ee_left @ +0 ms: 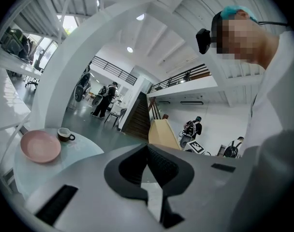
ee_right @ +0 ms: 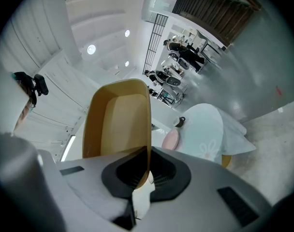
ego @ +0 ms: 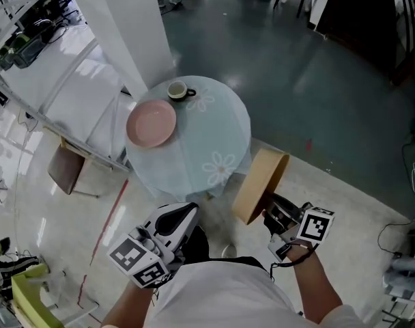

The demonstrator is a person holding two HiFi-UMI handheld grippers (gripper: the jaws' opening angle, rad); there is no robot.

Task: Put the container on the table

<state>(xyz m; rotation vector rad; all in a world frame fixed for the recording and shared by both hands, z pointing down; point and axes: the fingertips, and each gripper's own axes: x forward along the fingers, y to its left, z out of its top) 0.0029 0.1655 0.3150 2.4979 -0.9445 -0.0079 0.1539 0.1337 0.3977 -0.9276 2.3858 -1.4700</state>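
A tan, tub-shaped container (ego: pixel 259 183) hangs tilted on its side in the air, just off the near right edge of a round table (ego: pixel 218 125) under a pale blue flowered cloth. My right gripper (ego: pixel 267 212) is shut on the container's rim; in the right gripper view the rim (ee_right: pixel 119 122) runs down between the pads (ee_right: pixel 148 162). A pink plate (ego: pixel 151 124) and a dark cup (ego: pixel 178 90) sit on the table's far left part. My left gripper (ego: pixel 185 216) is shut, with nothing in it, below the table's near edge, its jaws (ee_left: pixel 147 149) pointing towards the table (ee_left: pixel 84 153).
A white pillar (ego: pixel 129 26) rises just behind the table. A brown stool (ego: pixel 65 169) and a white railing (ego: pixel 71 121) stand to its left. Cables (ego: pixel 398 231) lie on the floor at the right. Grey floor stretches beyond the table.
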